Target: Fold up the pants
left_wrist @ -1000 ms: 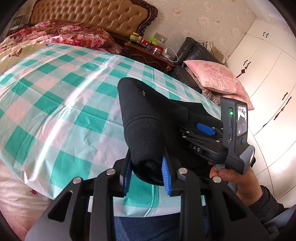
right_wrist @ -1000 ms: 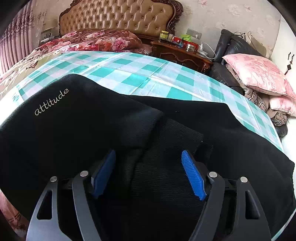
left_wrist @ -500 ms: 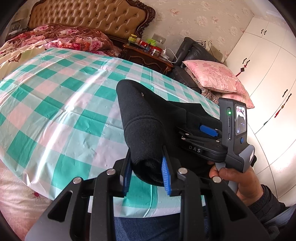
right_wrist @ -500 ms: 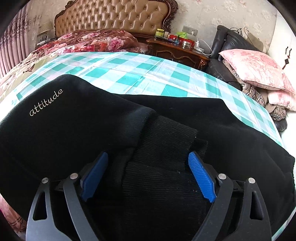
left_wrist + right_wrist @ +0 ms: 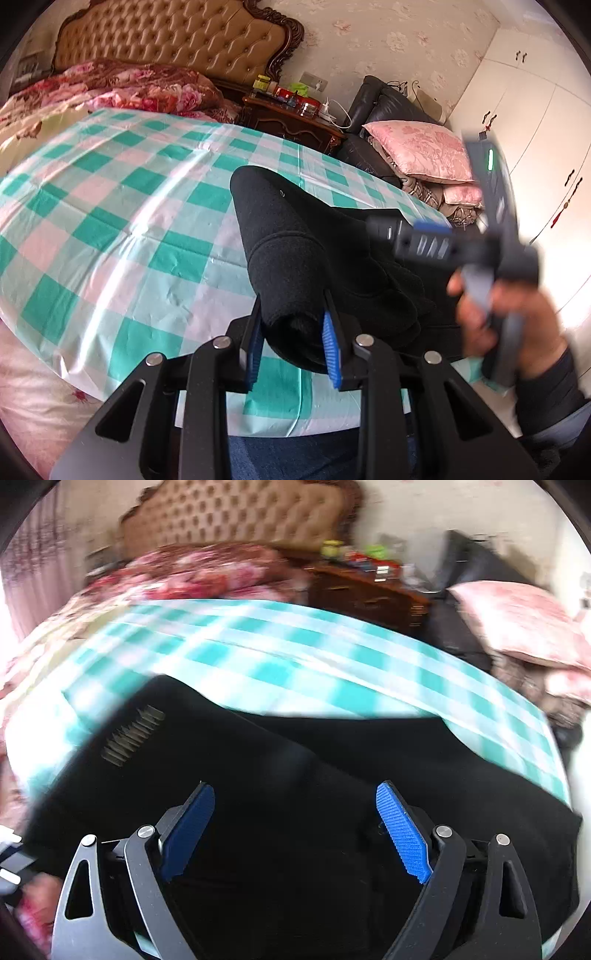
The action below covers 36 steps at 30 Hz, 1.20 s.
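Note:
Black pants (image 5: 295, 251) lie on the green-and-white checked cloth (image 5: 110, 206) near its front edge. My left gripper (image 5: 291, 332) is shut on a thick folded end of the pants, its blue pads pressing both sides. In the right wrist view the pants (image 5: 295, 746) spread wide below, with pale lettering at the left. My right gripper (image 5: 294, 794) hovers above them, open wide, with nothing pinched between its blue pads (image 5: 402, 834). From the left wrist view that right gripper (image 5: 424, 243) appears blurred at the right, held by a hand (image 5: 509, 317).
A tufted headboard (image 5: 173, 40) and a floral quilt (image 5: 122, 85) are at the far end of the bed. A dark nightstand (image 5: 295, 122) with small items, a black chair with pink pillows (image 5: 421, 155) and white wardrobe doors (image 5: 535, 122) stand to the right.
The right gripper's jaws spread wider and it lifted off the pants, now blurred by motion. The left gripper kept its hold on the folded end and stayed put.

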Each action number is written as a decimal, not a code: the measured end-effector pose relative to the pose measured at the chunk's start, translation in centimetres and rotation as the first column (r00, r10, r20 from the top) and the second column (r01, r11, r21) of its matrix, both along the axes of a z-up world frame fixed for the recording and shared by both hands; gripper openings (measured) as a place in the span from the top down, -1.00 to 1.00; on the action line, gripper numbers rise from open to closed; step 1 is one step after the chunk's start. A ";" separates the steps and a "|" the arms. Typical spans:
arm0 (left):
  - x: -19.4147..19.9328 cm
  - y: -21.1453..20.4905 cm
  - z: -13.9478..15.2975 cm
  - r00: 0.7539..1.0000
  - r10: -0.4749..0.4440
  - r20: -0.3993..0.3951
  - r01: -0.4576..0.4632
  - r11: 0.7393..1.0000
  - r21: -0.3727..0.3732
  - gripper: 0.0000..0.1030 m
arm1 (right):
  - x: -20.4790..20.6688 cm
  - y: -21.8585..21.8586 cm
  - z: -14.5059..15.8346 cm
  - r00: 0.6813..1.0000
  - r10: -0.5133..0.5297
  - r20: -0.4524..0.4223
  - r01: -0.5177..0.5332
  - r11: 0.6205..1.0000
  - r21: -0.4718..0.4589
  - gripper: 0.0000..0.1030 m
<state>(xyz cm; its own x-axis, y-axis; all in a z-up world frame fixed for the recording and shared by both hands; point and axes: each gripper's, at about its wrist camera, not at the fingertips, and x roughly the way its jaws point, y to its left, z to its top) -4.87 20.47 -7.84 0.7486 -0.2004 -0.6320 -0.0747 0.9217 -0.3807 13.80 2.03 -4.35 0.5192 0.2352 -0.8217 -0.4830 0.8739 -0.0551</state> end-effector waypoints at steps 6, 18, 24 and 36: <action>0.2 -1.9 1.3 1.000 0.001 0.004 -0.002 0.992 0.127 0.46 | 2.4 7.8 3.8 0.927 0.240 -0.289 -0.227 0.971 0.078 -0.71; 1.7 -6.2 5.9 0.997 -0.059 0.050 0.040 0.949 0.313 0.50 | 4.5 13.0 1.2 0.844 0.302 -0.443 -0.385 0.916 -0.110 0.31; 3.6 -11.6 11.5 0.970 -0.194 0.145 0.120 0.905 0.408 0.51 | 6.5 5.0 8.1 0.878 0.321 -0.355 -0.326 0.944 0.049 0.51; 6.7 -40.7 10.8 0.744 -0.647 0.167 0.345 0.586 0.733 0.51 | 8.7 -32.0 9.4 0.943 -0.013 -0.333 0.144 0.917 0.372 0.52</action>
<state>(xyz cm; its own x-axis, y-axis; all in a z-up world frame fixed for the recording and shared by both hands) 1.78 -20.26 2.97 0.8496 -0.2933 -0.4384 0.4801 0.7743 0.4123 22.46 -29.97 5.03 0.2764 0.5362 -0.7975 -0.3464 0.8297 0.4377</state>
